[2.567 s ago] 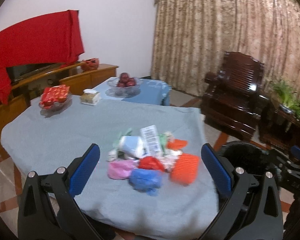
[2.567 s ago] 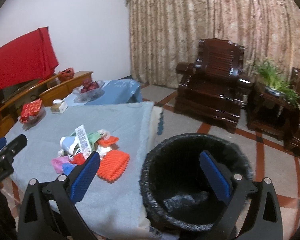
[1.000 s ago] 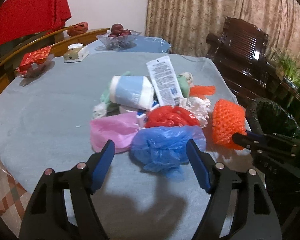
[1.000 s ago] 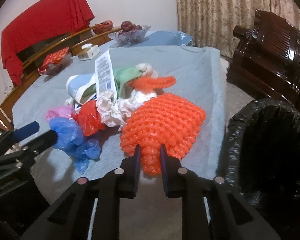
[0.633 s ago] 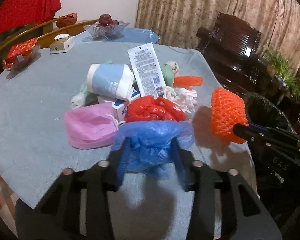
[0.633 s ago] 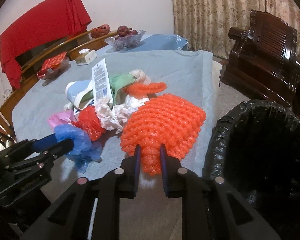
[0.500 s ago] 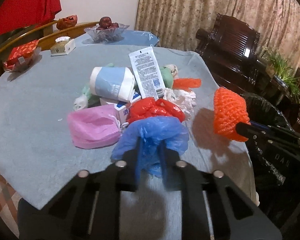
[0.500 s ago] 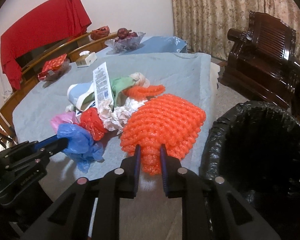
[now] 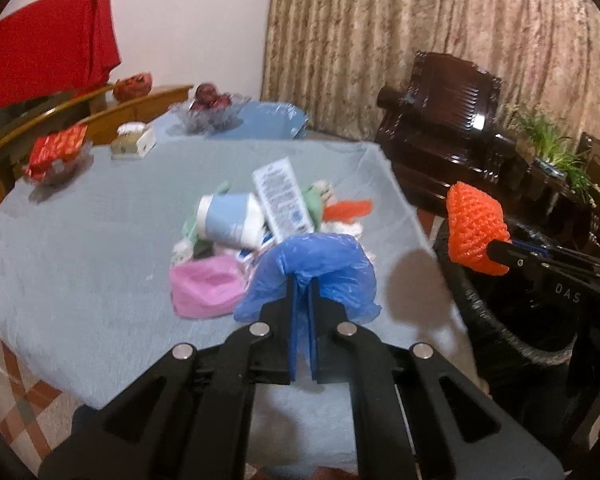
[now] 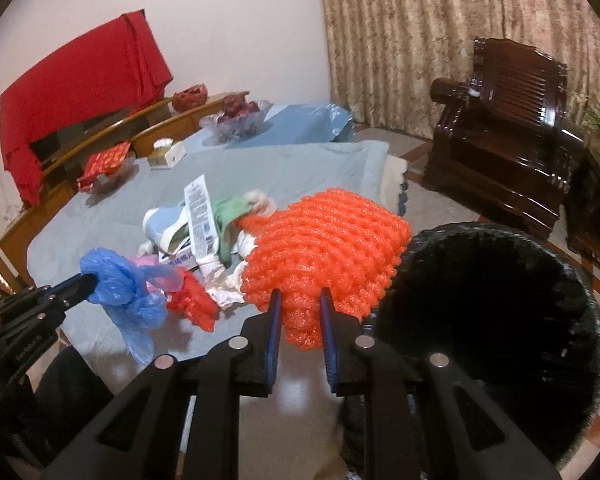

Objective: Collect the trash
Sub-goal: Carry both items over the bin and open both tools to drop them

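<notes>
My left gripper (image 9: pixel 303 280) is shut on a crumpled blue plastic bag (image 9: pixel 312 268) and holds it above the table; it also shows in the right wrist view (image 10: pixel 120 280). My right gripper (image 10: pixel 300 300) is shut on an orange foam net (image 10: pixel 328 248), lifted beside the rim of the black-lined bin (image 10: pixel 496 320). The net also shows in the left wrist view (image 9: pixel 474 228). A trash pile stays on the grey tablecloth (image 9: pixel 80 248): a pink bag (image 9: pixel 204 286), a blue-white cup (image 9: pixel 228 220), a white tube (image 9: pixel 282 196) and a red bag (image 10: pixel 192 304).
A fruit bowl (image 9: pixel 208 114), a tissue box (image 9: pixel 134 144) and a red snack dish (image 9: pixel 56 152) stand at the table's far side. A dark wooden armchair (image 10: pixel 512 128) and a potted plant (image 9: pixel 552 152) stand to the right. The bin sits on the floor off the table's right edge.
My left gripper closed on the blue bag and lifted it off the table. My right gripper raised the orange net and moved it toward the bin.
</notes>
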Action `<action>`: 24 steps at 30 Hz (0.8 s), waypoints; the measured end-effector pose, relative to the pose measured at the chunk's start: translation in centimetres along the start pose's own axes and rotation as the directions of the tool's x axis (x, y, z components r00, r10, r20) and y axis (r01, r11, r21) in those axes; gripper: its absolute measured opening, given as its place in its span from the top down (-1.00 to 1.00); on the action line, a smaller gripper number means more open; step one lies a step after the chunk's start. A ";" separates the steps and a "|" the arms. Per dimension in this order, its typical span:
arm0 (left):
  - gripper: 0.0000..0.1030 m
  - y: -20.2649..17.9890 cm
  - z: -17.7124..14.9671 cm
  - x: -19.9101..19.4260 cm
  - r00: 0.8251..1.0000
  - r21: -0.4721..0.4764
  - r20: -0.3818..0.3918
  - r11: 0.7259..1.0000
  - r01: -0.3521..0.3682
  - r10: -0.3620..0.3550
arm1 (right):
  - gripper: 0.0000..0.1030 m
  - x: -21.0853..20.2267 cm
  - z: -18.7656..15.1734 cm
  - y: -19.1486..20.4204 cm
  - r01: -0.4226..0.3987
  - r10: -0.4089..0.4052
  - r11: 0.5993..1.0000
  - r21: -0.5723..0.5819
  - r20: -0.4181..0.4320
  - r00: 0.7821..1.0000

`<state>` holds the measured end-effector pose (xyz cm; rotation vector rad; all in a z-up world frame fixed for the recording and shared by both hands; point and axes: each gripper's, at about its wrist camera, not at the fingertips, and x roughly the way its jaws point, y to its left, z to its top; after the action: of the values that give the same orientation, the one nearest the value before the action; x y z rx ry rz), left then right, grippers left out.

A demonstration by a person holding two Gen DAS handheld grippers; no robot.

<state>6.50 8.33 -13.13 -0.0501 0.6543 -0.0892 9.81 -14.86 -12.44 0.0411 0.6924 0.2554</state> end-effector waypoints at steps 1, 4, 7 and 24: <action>0.93 -0.4 0.2 -0.2 1.000 0.011 0.007 1.000 0.008 -0.008 | 0.64 -0.6 0.1 -0.5 0.009 -0.009 1.000 0.009 0.008 1.000; 0.93 -2.0 0.8 0.0 0.999 0.044 0.017 0.998 0.047 -0.047 | 0.64 -1.9 0.0 -1.9 0.034 -0.034 0.999 0.027 0.023 0.999; 0.93 -4.0 1.6 0.7 0.994 0.078 0.014 0.991 0.109 -0.110 | 0.64 -3.2 -0.1 -3.5 0.069 -0.071 0.996 0.052 0.037 0.997; 0.93 -17.7 3.0 6.6 0.935 0.171 -0.058 0.919 0.356 -0.351 | 0.63 -6.6 -3.2 -13.1 0.270 -0.274 0.943 0.194 -0.010 0.962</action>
<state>12.39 -9.86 -13.42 0.0068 0.6561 -0.4990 5.83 -29.34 -12.36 0.1326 0.6957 -0.0792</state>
